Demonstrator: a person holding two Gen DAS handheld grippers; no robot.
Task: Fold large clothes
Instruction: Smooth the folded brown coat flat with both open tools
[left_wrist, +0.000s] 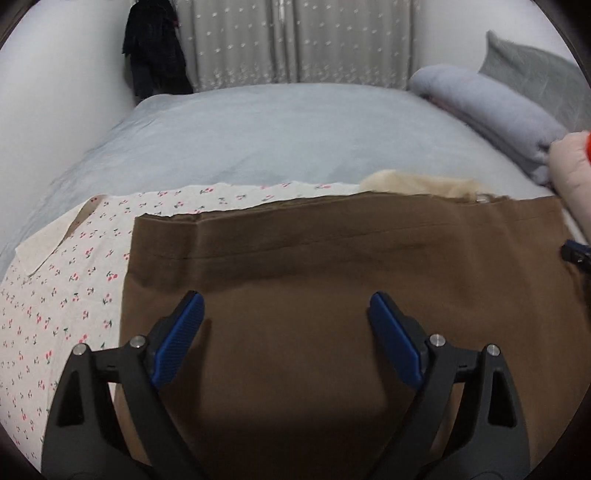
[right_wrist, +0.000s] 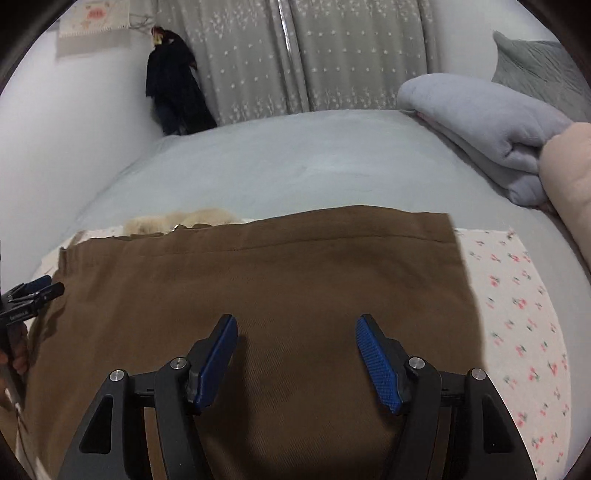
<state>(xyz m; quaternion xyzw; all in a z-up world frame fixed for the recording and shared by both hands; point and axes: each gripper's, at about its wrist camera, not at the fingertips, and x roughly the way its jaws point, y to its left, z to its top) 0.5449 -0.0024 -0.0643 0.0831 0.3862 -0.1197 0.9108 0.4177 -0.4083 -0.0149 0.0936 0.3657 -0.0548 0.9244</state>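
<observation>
A folded brown garment (left_wrist: 332, 266) (right_wrist: 258, 273) lies flat on a white cloth printed with small red cherries (left_wrist: 62, 295) (right_wrist: 517, 302), spread on the grey bed. My left gripper (left_wrist: 286, 306) hovers over the brown garment's left part, open, with nothing between its blue pads. My right gripper (right_wrist: 297, 328) hangs over the garment's right part, open and empty too. The right gripper's tip (left_wrist: 576, 253) shows at the right edge of the left wrist view, and the left gripper (right_wrist: 33, 291) shows at the left edge of the right wrist view. A cream fuzzy item (left_wrist: 417, 182) (right_wrist: 181, 221) peeks out behind the garment's far edge.
The grey bed (left_wrist: 280, 136) stretches beyond the garment to a star-patterned curtain (left_wrist: 295, 40). A folded lilac blanket (left_wrist: 491, 110) and a grey pillow (left_wrist: 532, 70) lie at the back right. A pale pink bundle (right_wrist: 569, 173) sits at the right edge. Dark clothing (right_wrist: 173, 88) hangs at the wall.
</observation>
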